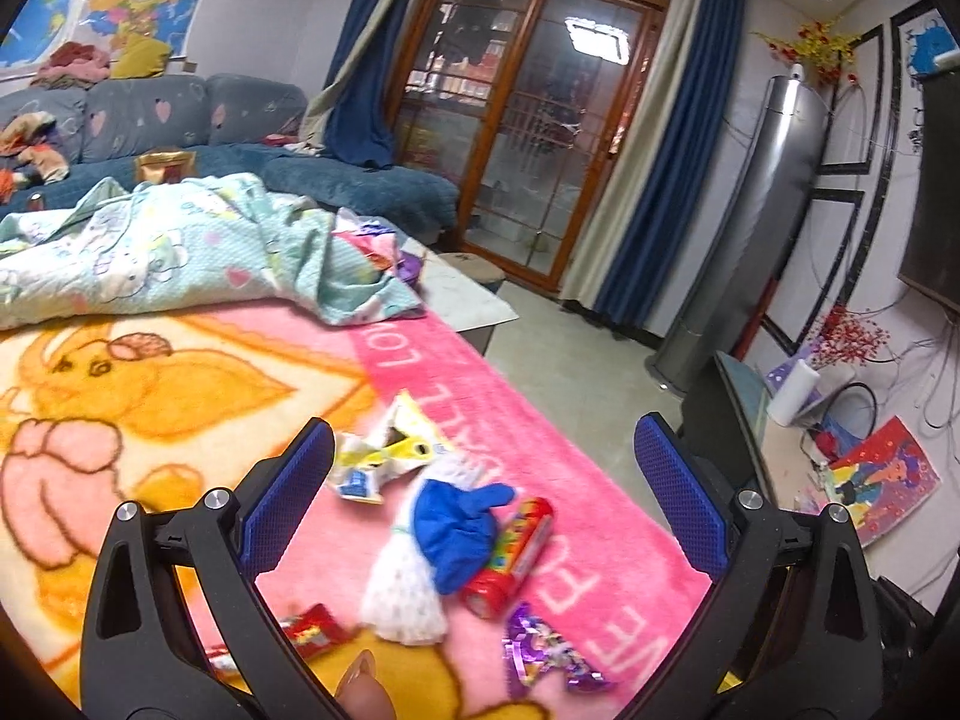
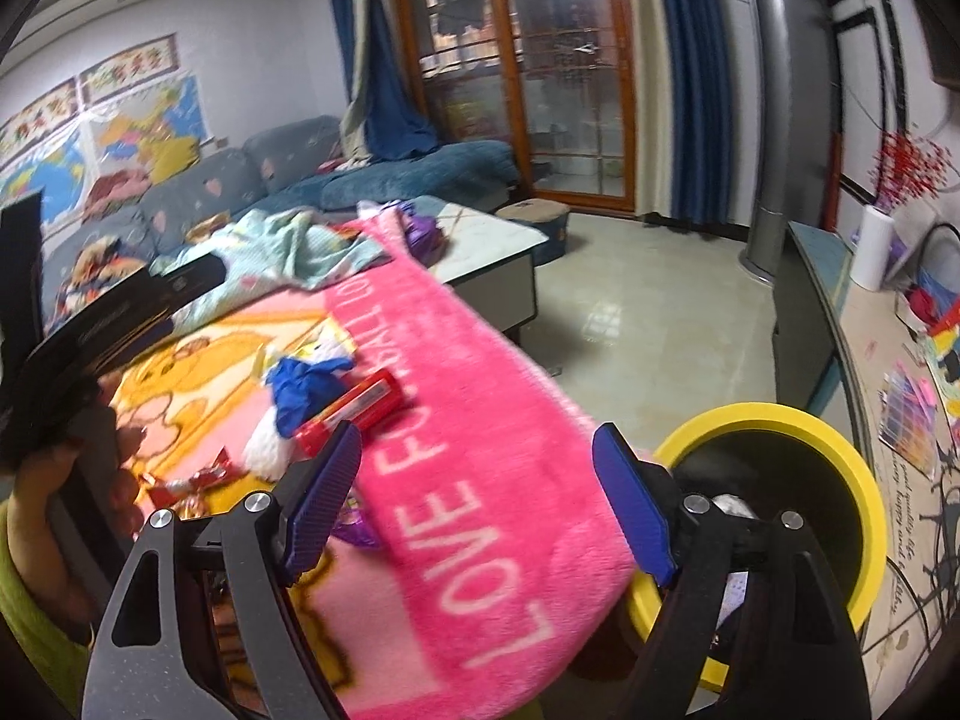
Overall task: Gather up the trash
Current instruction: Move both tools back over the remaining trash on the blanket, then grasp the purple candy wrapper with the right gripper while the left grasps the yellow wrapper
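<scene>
Both tongs, the left tongs point(image 1: 483, 492) and the right tongs point(image 2: 477, 501), stand released and empty. Most trash remains on the pink blanket point(image 1: 150, 396) near its right edge: yellow wrapper point(image 1: 384, 459), red tube point(image 1: 510, 552), purple wrapper point(image 1: 546, 651). The yellow-rimmed bin point(image 2: 840, 450) waits beside that edge.

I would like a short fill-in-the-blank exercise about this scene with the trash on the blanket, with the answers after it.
1. The red tube lies on a pink and ____ blanket.
2. The bin beside the blanket has a ____ rim.
3. The blue scrap lies between a white mesh piece and the ____ tube.
4. The left gripper and the right gripper are both ____, holding nothing.

Answers: yellow; yellow; red; open
</scene>
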The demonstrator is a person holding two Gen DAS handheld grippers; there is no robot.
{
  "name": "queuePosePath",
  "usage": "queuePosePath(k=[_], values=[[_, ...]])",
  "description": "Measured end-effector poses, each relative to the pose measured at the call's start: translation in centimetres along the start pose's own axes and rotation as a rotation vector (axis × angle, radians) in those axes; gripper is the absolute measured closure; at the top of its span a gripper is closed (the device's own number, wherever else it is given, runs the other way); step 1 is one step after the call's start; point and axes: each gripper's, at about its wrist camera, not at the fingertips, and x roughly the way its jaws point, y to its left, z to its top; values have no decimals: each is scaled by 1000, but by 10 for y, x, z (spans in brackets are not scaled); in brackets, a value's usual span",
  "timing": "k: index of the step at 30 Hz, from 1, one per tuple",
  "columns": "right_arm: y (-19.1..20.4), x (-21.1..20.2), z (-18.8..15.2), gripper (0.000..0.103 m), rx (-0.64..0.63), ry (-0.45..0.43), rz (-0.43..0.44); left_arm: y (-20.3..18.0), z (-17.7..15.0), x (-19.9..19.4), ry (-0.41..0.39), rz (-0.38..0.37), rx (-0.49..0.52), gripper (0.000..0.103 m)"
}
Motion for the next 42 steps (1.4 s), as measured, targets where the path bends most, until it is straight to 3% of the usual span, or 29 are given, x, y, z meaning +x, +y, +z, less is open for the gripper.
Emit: queuePosePath(k=[11,17,21,26,29,32,42], values=[[46,37,-16,26,-93,90,77,39,-7,26,72,82,-46,11],[56,61,-22,27,-104,153,115,61,-12,46,134,77,-102,12],[60,79,-27,35,-101,206,139,73,-16,60,179,56,-152,27],[63,98,-33,44,-92,252,163,88,-20,78,227,22,-233,33],[63,108,-38,51,-86,284,174,94,-23,89,259,8,-272,42],[64,110,-42,55,-102,283,173,100,-26,97,287,-12,-317,43],[63,106,-45,62,-118,275,175,107,-32,115,337,-59,-393,62]])
